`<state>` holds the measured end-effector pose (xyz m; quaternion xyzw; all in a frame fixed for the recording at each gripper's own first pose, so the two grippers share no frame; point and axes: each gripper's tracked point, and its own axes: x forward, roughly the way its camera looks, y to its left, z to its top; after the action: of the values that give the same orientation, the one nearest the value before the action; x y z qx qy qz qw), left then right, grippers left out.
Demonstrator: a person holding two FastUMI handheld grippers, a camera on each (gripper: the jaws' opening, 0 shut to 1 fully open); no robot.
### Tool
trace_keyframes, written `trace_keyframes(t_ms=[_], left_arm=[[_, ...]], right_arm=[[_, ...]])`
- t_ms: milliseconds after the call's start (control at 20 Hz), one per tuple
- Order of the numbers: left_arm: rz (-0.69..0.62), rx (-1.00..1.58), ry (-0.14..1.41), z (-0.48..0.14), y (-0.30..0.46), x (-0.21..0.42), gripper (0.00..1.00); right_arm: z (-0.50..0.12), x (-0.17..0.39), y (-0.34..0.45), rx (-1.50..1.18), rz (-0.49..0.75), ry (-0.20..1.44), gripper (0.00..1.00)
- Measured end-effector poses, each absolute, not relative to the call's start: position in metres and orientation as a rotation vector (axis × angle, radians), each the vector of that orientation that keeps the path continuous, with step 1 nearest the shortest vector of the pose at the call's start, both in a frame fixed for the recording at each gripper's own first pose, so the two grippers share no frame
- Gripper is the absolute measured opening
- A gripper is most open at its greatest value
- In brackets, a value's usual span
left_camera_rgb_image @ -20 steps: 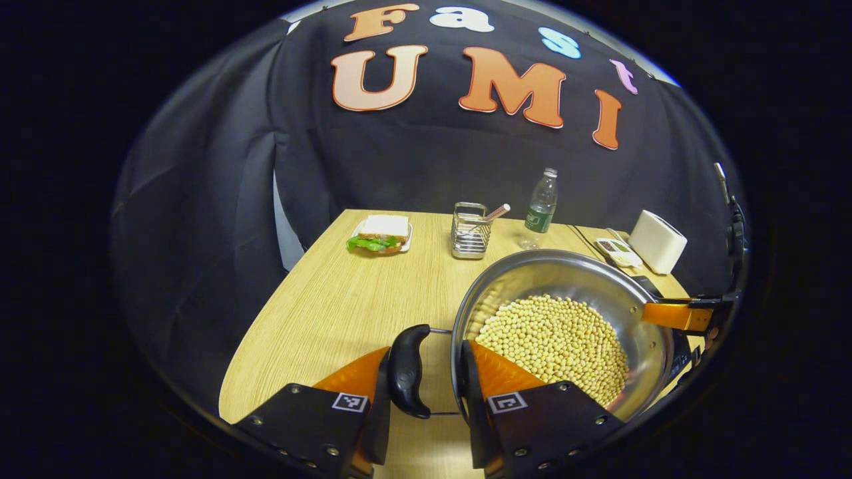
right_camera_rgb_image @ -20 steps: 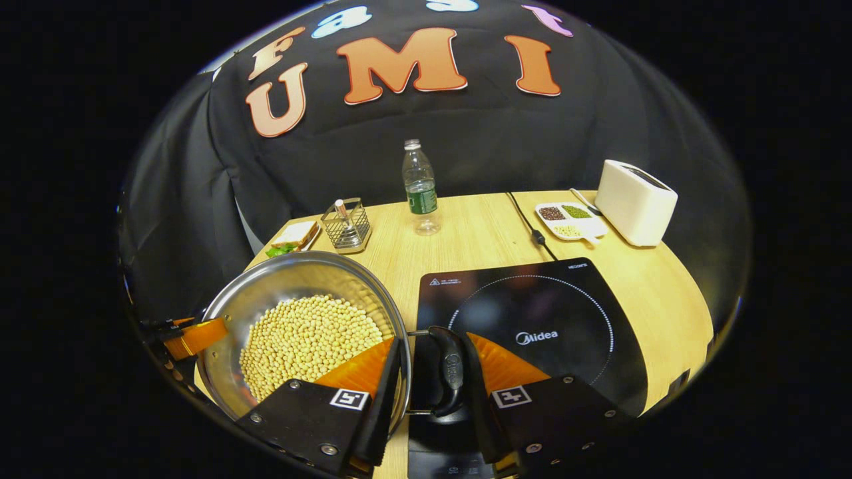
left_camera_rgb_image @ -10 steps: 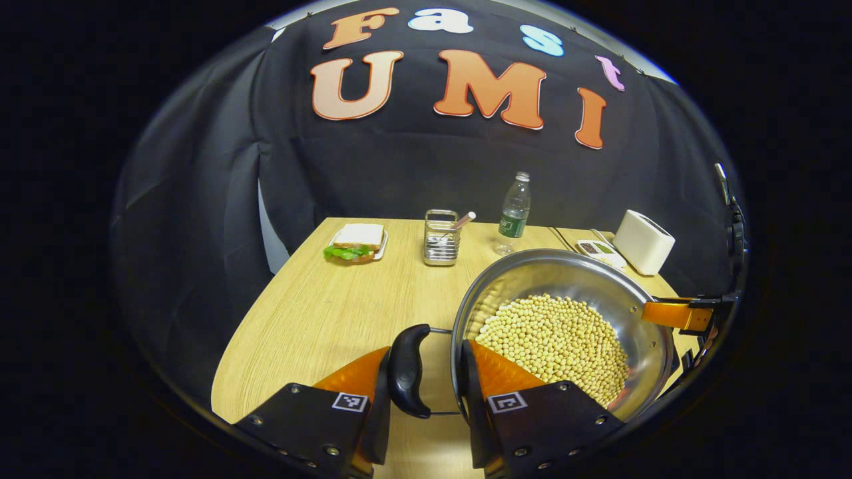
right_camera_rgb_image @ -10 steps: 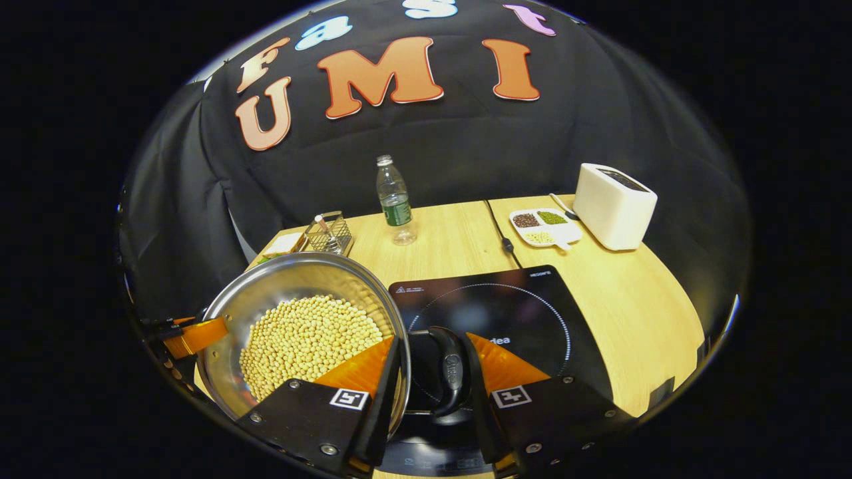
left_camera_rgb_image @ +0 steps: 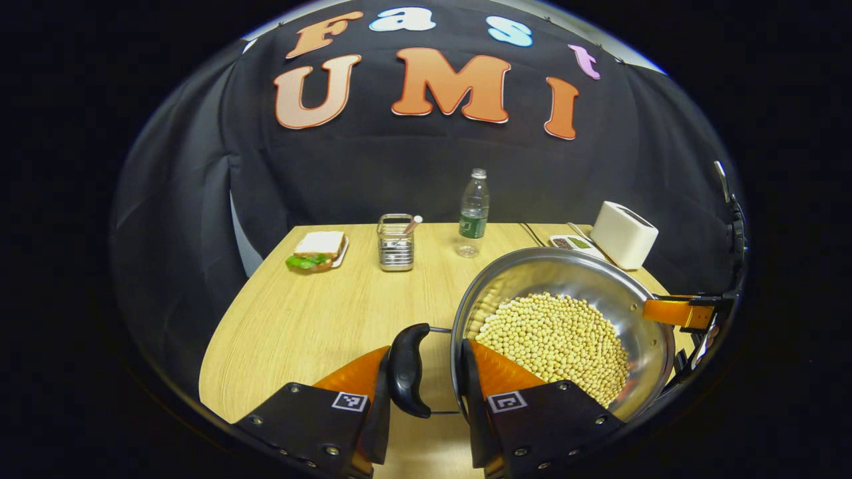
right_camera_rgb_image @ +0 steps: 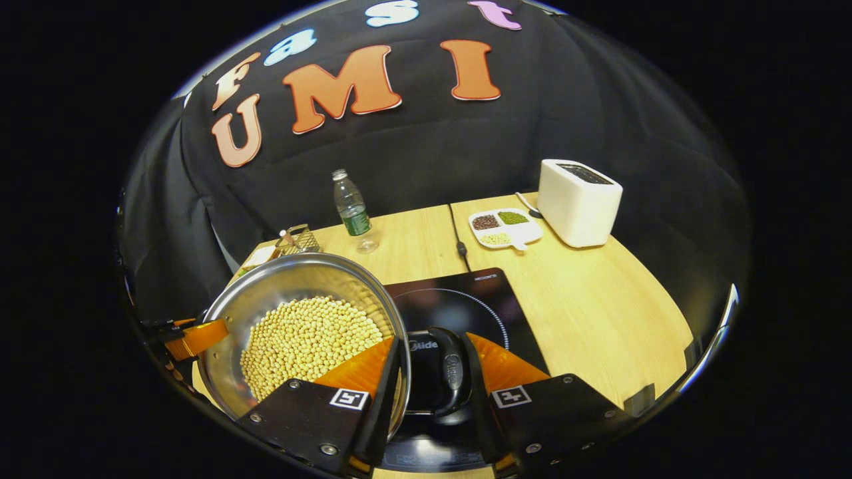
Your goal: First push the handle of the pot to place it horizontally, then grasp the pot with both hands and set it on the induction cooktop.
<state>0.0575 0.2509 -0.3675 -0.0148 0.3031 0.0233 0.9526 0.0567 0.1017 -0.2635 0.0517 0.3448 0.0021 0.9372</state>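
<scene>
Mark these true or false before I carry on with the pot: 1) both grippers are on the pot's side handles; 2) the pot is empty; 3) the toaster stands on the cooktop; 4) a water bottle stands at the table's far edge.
1) True: the left gripper straddles one side handle, the right gripper the other.
2) False: the pot holds pale soybeans.
3) False: the toaster stands on the table, beyond the induction cooktop.
4) True: the water bottle stands near the wall.
</scene>
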Motion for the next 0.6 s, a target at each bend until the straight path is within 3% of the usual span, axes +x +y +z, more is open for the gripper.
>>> trace_keyframes(t_ms=[200,250,300,600], left_arm=[[0.017,-0.029,0.627,-0.367,0.251,0.057,0.5],[0.011,-0.028,0.631,-0.367,0.251,0.058,0.5],[0.004,-0.027,0.635,-0.367,0.251,0.058,0.5],[-0.024,-0.021,0.662,-0.368,0.253,0.058,0.5]], right_arm=[[-0.263,0.058,0.068,0.112,-0.029,0.703,0.53],[-0.265,0.058,0.06,0.115,-0.036,0.705,0.48],[-0.266,0.058,0.051,0.118,-0.044,0.707,0.53],[-0.273,0.065,0.014,0.138,-0.075,0.725,0.53]])
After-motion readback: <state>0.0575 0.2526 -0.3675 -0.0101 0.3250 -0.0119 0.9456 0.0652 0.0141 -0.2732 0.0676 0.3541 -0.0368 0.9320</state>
